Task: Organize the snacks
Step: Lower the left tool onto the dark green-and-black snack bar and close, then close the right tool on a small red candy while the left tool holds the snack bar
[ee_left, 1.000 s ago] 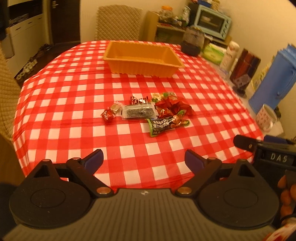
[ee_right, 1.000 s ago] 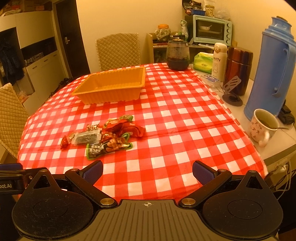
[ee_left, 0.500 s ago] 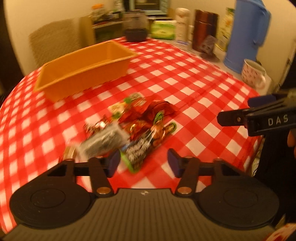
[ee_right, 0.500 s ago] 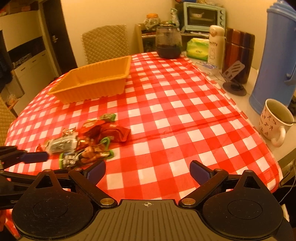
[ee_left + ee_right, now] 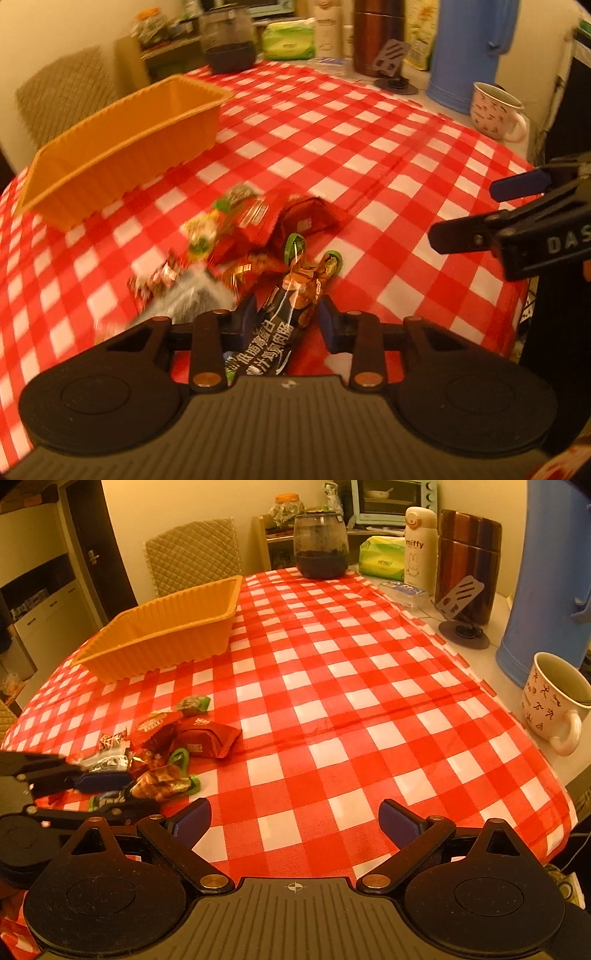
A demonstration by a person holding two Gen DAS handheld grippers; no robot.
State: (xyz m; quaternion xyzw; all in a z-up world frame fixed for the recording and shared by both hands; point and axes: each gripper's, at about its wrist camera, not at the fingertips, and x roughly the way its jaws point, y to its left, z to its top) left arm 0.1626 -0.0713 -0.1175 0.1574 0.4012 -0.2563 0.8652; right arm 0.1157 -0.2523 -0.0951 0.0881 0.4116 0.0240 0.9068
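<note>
Bare checked cloth [image 5: 332,701] (right of snacks [image 5: 166,746])

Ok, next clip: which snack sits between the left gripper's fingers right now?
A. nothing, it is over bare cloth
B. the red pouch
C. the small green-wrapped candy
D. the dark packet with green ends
D: in the left wrist view the dark packet with green ends lies between the fingers of the left gripper, which are not closed on it.
</note>
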